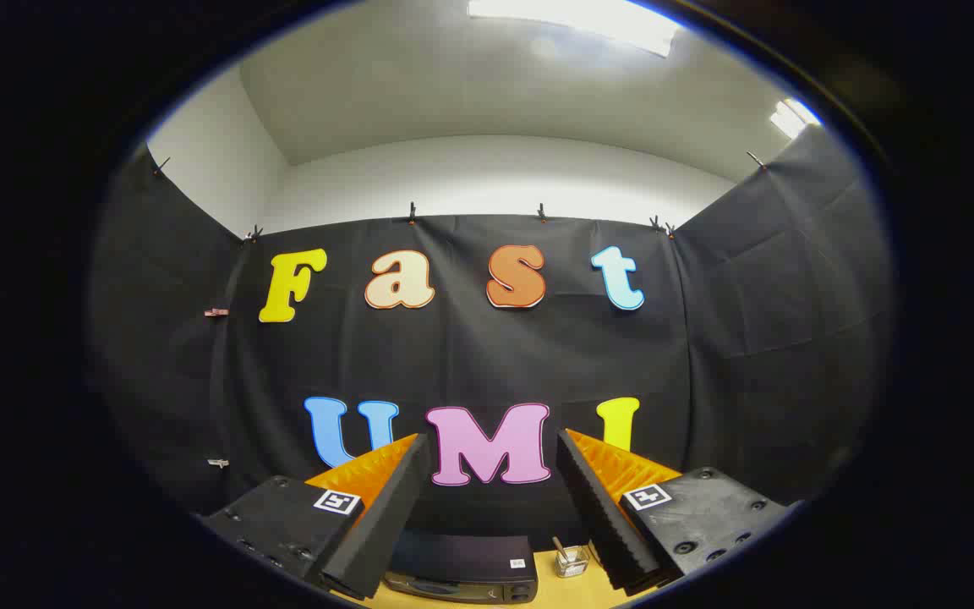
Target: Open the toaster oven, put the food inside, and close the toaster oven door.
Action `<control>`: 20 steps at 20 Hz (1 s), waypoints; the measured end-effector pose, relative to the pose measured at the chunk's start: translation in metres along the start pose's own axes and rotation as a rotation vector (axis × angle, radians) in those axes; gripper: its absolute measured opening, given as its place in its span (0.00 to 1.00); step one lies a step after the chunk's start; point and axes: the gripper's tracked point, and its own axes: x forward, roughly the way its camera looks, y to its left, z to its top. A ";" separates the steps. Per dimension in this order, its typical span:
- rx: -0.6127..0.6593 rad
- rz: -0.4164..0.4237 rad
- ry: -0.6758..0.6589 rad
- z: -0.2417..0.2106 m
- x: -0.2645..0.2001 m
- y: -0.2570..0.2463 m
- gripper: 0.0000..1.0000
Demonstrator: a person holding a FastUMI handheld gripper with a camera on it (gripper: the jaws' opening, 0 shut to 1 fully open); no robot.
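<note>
the gripper is held high and level, its two fingers spread wide with nothing between them; through the gap one sees only the black cloth wall of the booth. the left finger and the right finger both show their ridged inner pads and orange backing, tips pointing forward.

the toaster oven sits below the fingers and just ahead of them, its dark top and a strip of its front panel showing low in the gap, nearer the left finger than the right. its long axis runs crosswise to the fingers, side to side. whether its door is open cannot be told from this angle.

just right of the toaster oven, on the wooden table, stands a small clear glass container with something upright in it; what it holds is too small to tell.

judging from this, the gripper would have to tip down and descend toward the toaster oven's front before any reach for the door.
</note>
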 end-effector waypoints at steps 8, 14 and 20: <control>-0.006 0.008 -0.006 0.002 0.000 0.005 0.96; -0.012 0.019 -0.007 0.001 -0.002 0.010 0.97; -0.024 0.020 0.011 -0.006 0.000 0.015 0.97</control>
